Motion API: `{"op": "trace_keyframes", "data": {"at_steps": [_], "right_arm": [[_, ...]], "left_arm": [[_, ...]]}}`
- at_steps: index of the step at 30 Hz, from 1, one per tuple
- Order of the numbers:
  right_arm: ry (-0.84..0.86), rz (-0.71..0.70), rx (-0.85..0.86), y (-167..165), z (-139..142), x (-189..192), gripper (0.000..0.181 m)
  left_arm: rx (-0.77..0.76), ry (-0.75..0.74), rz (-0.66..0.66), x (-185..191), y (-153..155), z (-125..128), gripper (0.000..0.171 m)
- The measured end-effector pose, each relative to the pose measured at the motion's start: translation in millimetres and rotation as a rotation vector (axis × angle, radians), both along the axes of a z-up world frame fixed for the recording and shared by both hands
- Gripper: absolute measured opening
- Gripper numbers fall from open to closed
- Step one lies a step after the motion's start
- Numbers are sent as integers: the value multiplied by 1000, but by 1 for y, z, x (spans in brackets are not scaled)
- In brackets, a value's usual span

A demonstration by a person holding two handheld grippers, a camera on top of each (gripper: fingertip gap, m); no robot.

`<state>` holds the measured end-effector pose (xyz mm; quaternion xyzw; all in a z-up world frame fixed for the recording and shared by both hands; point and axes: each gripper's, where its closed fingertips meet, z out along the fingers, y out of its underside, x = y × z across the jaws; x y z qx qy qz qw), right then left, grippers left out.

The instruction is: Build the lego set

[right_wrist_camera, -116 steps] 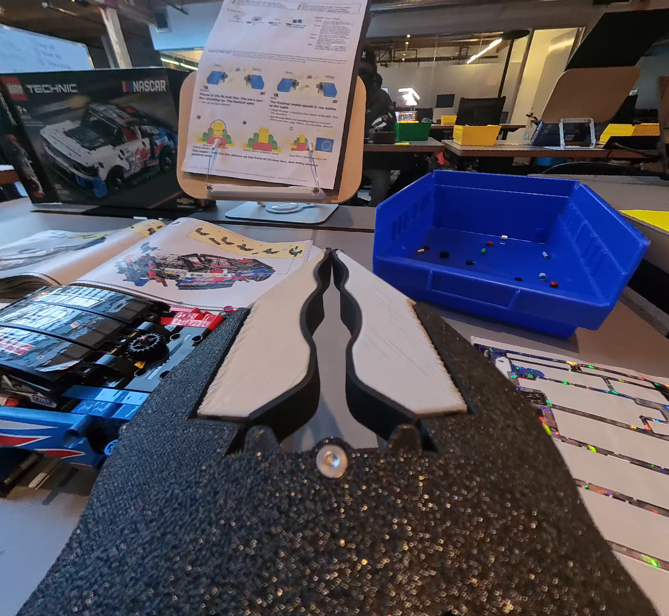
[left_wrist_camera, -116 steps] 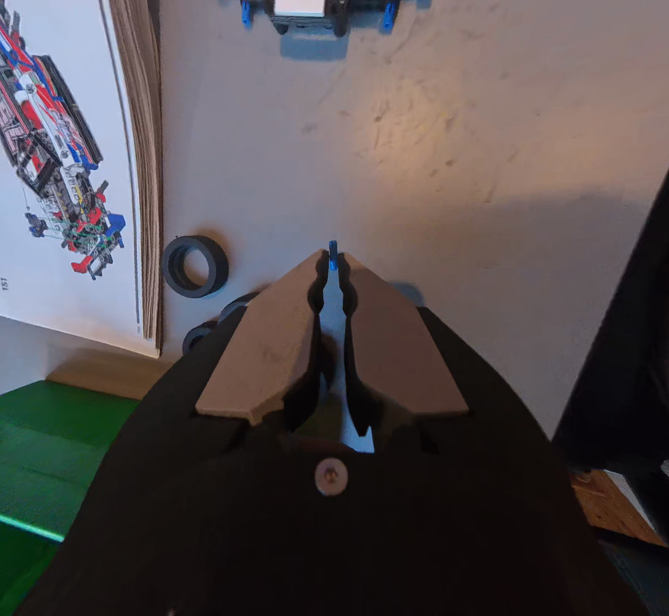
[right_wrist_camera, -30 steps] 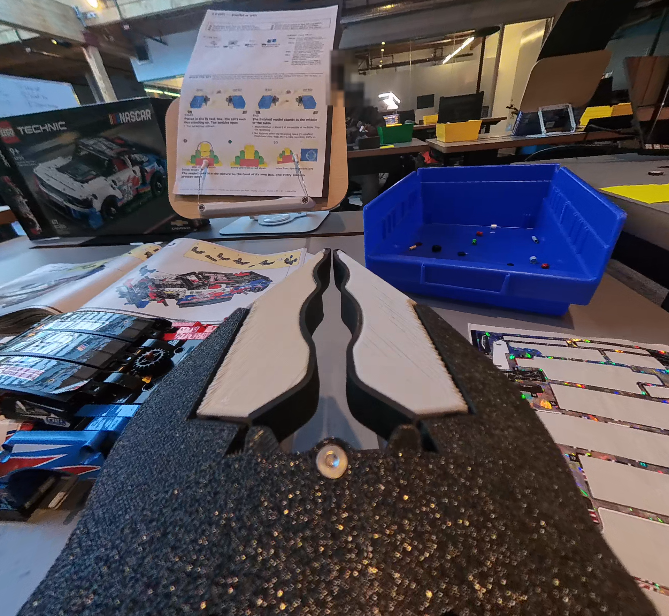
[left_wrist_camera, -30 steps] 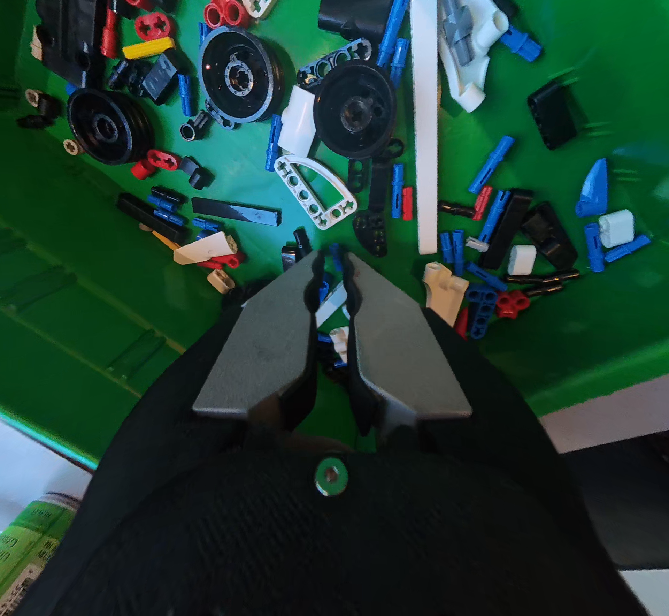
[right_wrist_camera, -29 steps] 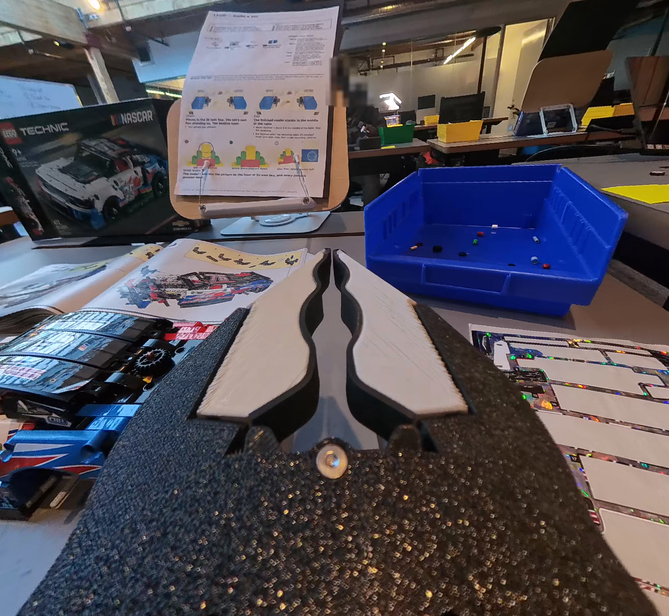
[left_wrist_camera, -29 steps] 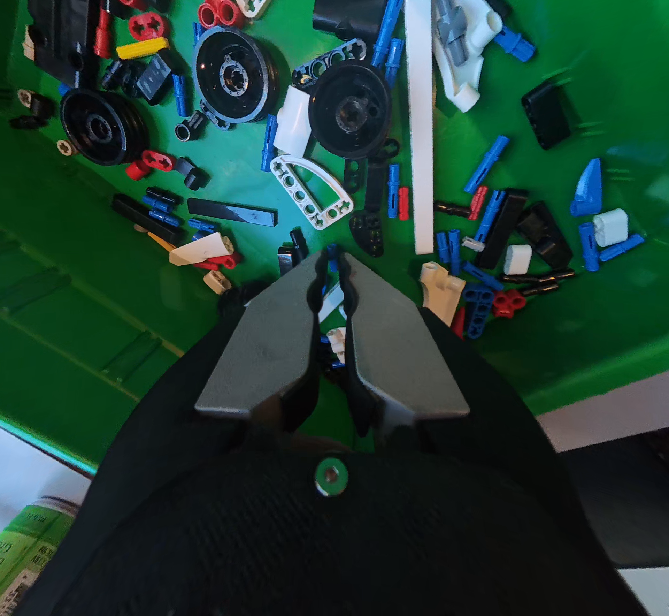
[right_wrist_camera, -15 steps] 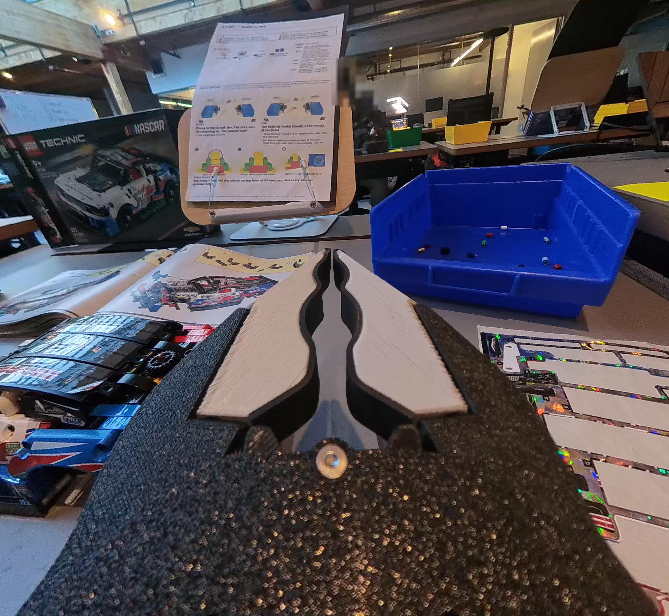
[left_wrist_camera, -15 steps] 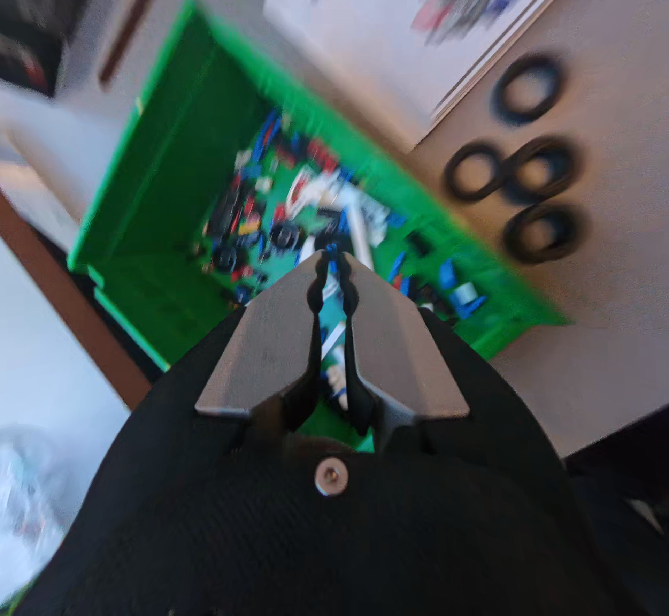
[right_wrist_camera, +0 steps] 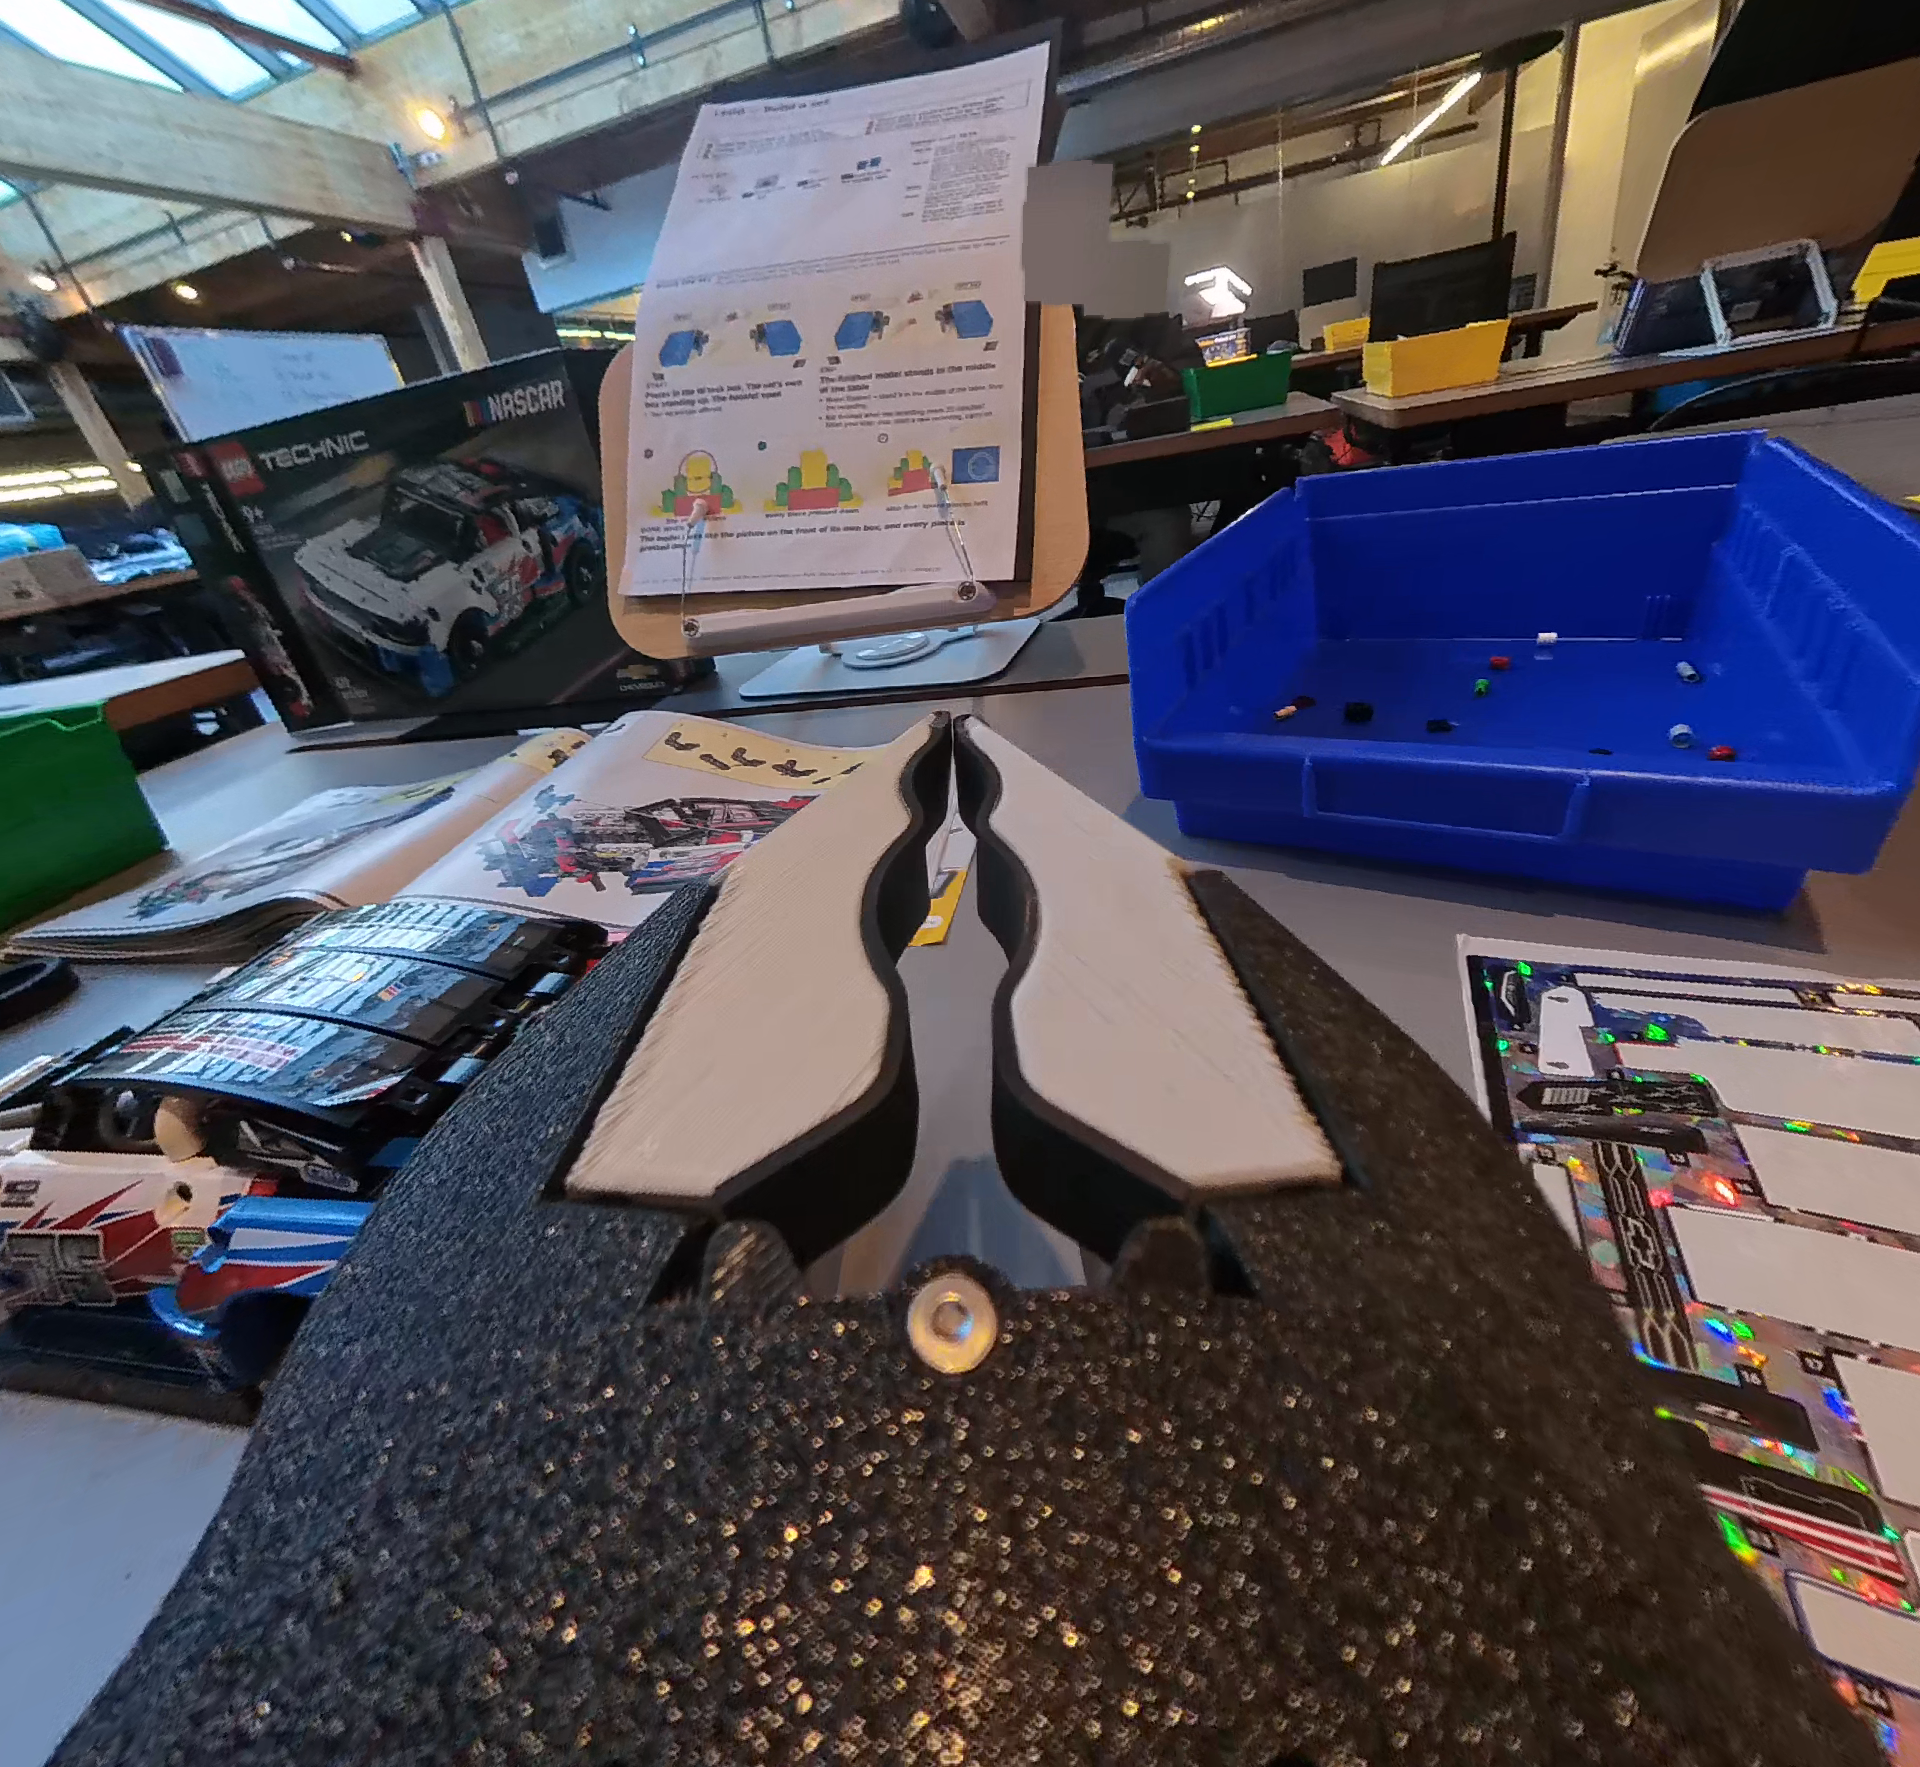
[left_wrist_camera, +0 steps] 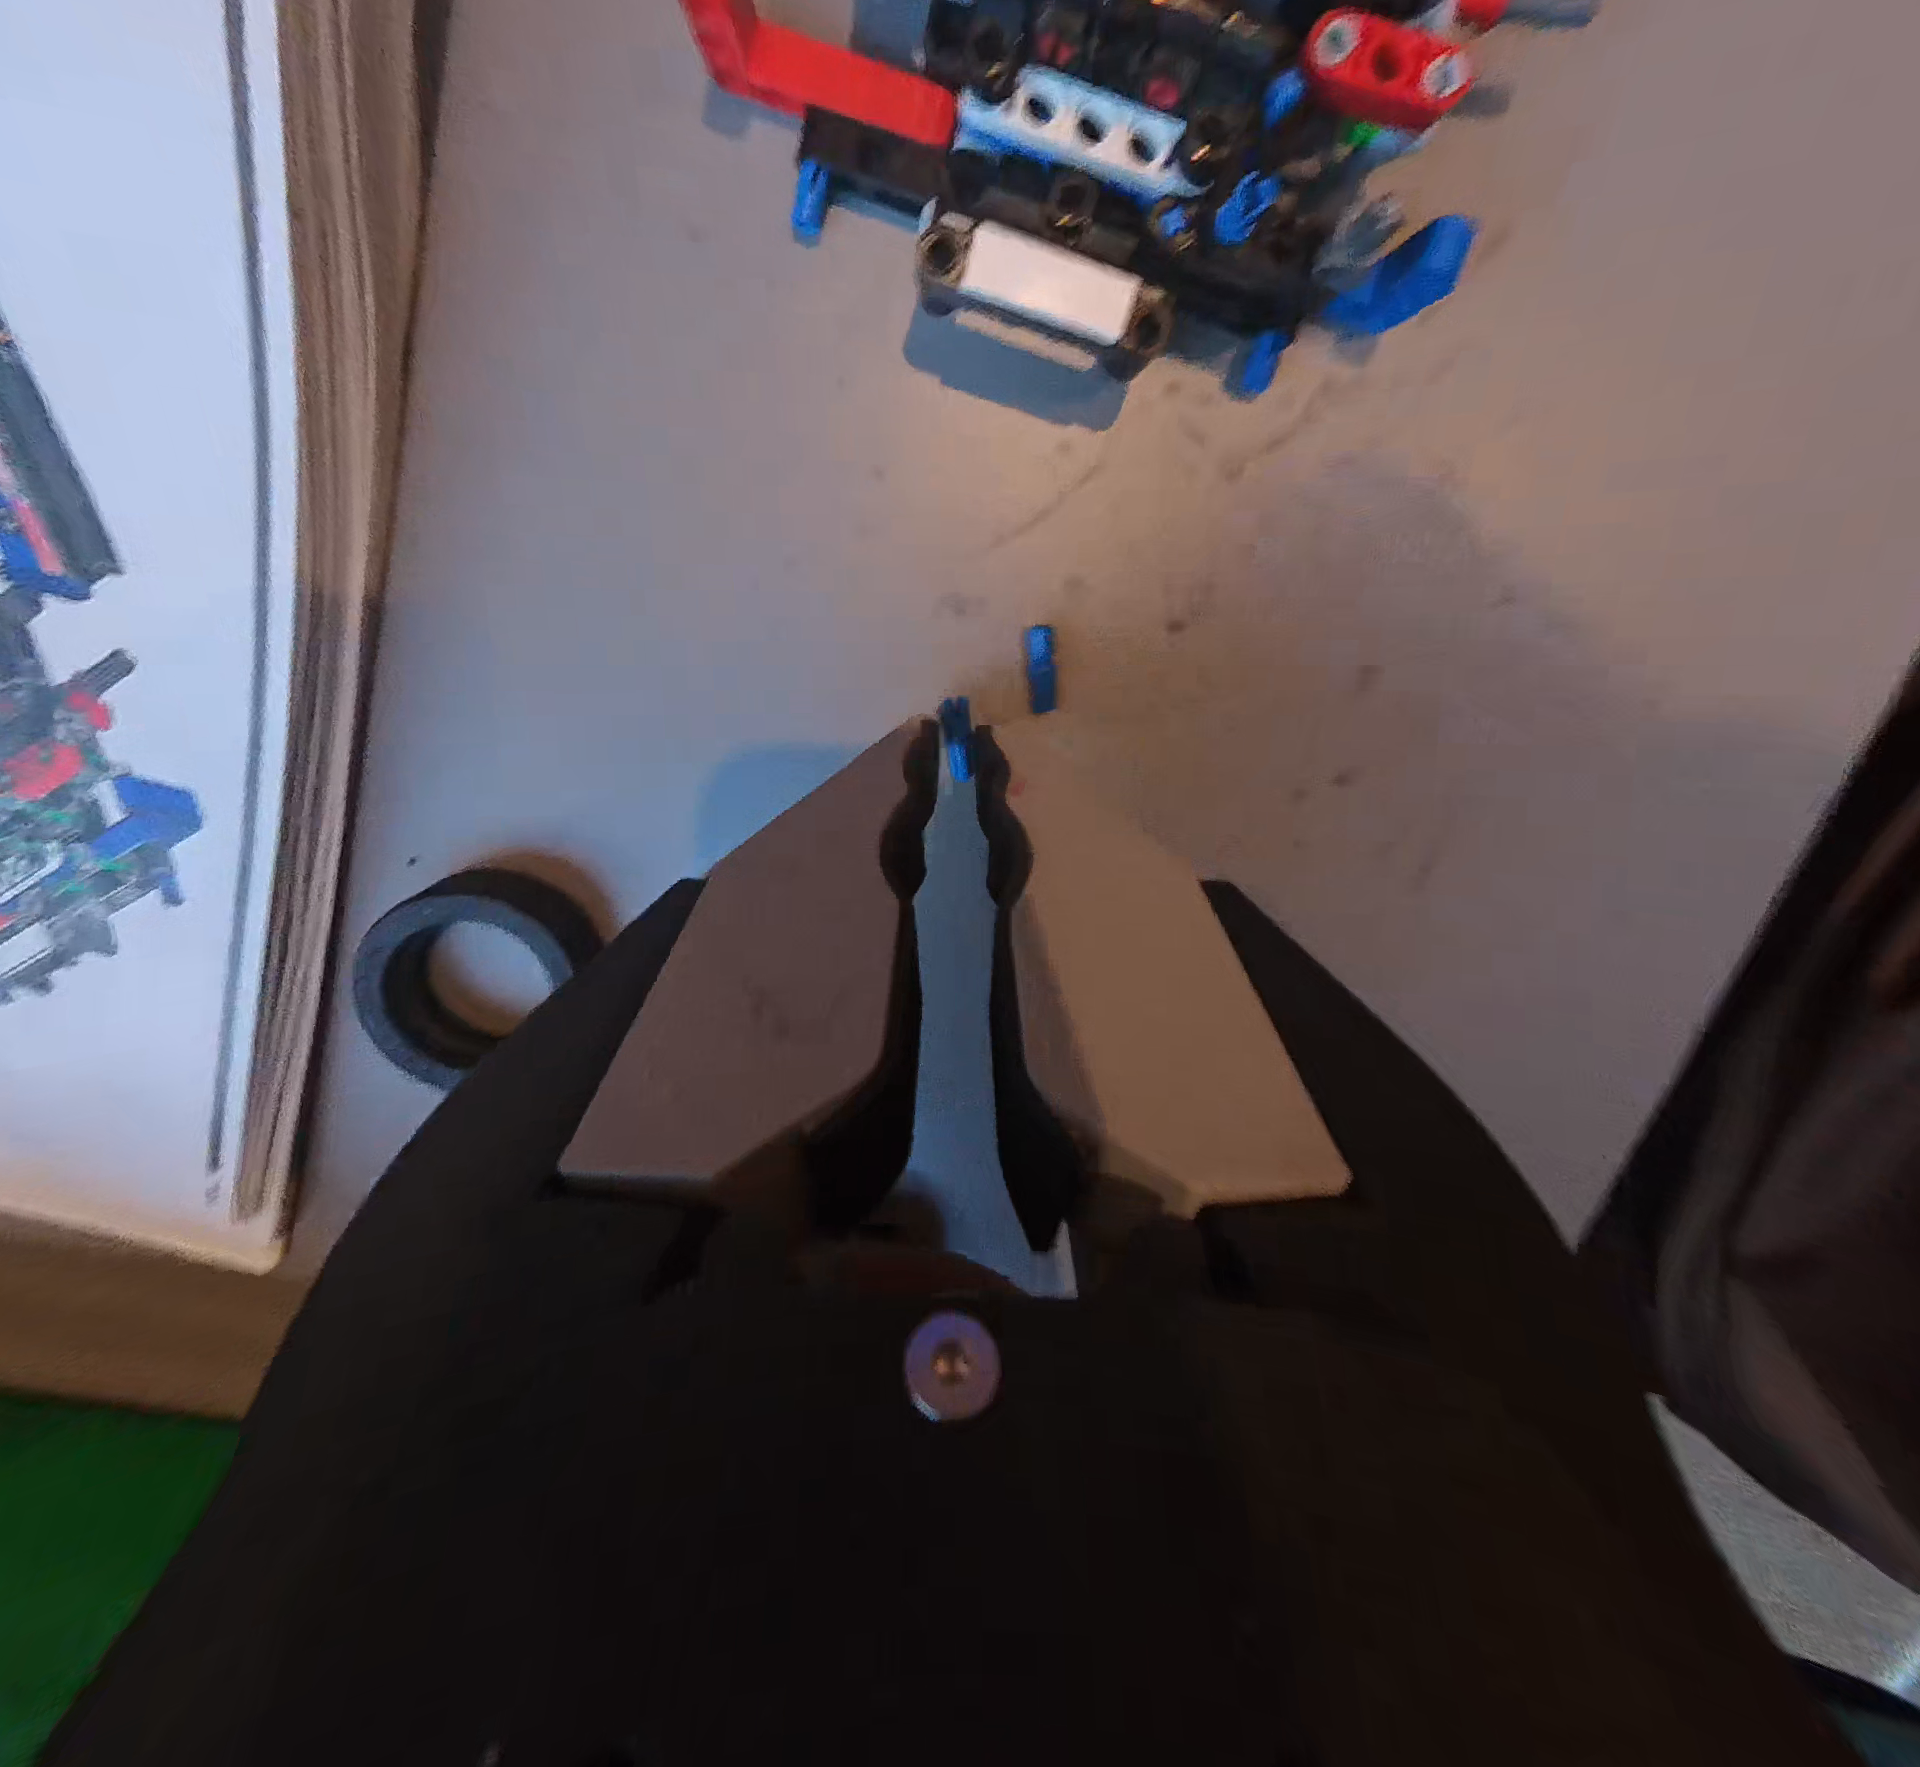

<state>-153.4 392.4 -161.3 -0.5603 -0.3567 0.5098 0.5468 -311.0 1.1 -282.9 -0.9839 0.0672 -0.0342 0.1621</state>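
My left gripper [left_wrist_camera: 954, 738] is shut on a small blue pin [left_wrist_camera: 956, 743] and hangs over the grey table. A second blue pin [left_wrist_camera: 1039, 670] lies on the table just beyond and right of the tips. The part-built chassis [left_wrist_camera: 1101, 128], black with red, blue and white pieces, sits farther ahead. My right gripper [right_wrist_camera: 951, 728] is shut and empty above the table. The car body shell [right_wrist_camera: 260, 1094], black roof with white, red and blue sides, lies at its lower left.
The open instruction book [left_wrist_camera: 156, 512] lies left, also in the right wrist view [right_wrist_camera: 582, 834]. A black tyre [left_wrist_camera: 457, 979] lies beside it. A green bin corner [left_wrist_camera: 94, 1551] shows below left. A blue bin [right_wrist_camera: 1538, 668], sticker sheet [right_wrist_camera: 1714, 1198], set box [right_wrist_camera: 405, 522] and paper stand [right_wrist_camera: 842, 346] surround the right gripper. Across from one pair of fingers to the other is roughly 45 cm. The car body shell [right_wrist_camera: 260, 1094] is about 15 cm from my right fingertips and 25 cm from my left.
My left gripper has closed on a blue pin in the green bin, lifted out and swung back over the table near the chassis. The right gripper has tilted up slightly.
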Motion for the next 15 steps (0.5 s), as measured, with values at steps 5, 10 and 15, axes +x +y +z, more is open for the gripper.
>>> {"op": "trace_keyframes", "data": {"at_steps": [5,10,15], "right_arm": [[10,10,-28,1,0,0,0],[28,16,-61,4,0,2,0],[28,28,-64,2,0,1,0]], "left_arm": [[16,-9,-78,3,-10,2,21],[20,-23,-35,1,-10,2,26],[37,-36,55,17,7,0,35]]}}
